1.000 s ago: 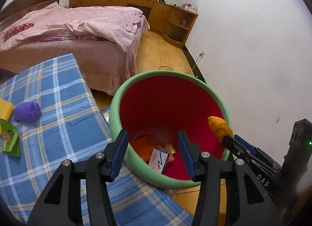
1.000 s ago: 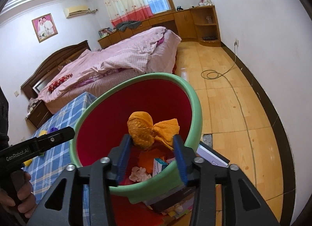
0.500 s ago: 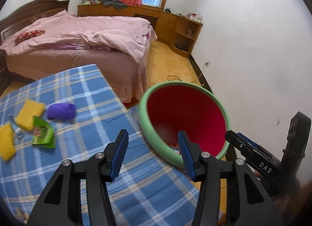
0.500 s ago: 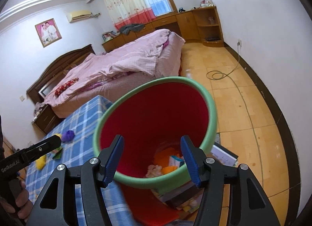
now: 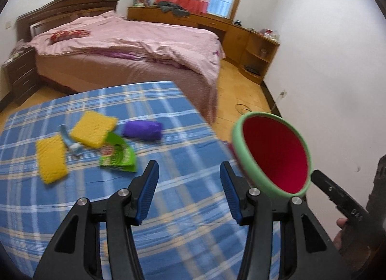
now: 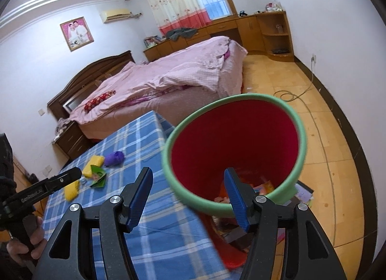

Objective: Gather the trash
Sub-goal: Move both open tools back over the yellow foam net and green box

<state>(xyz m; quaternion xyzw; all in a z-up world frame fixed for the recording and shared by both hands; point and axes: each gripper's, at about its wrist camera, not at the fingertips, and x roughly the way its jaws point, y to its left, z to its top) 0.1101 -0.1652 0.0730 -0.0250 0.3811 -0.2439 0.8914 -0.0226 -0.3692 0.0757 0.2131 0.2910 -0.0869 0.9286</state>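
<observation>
The left claw (image 5: 189, 190) is hanging half open and empty over the checked bench (image 5: 168, 231). The right claw (image 6: 188, 196) is standing apart, empty, at the green-rimmed red bin (image 6: 296, 159) beside the bench. Left of the bin, a purple wad (image 5: 142, 130), yellow sponges (image 5: 95, 129) and a green wrapper (image 5: 118, 155) are lying on the bench.

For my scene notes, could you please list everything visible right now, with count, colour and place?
round plastic bin: one, red with green rim, beside the table, some trash inside
checked tablecloth table: one, blue
flat sponge pieces: two, yellow, on the table
soft bundle: one, purple, on the table
flat wrapper: one, green, on the table
small bottle-like item: one, pale blue, between the sponges
bed: one, pink bedding, behind the table
left hand-held gripper: open, empty
right hand-held gripper: open, empty
</observation>
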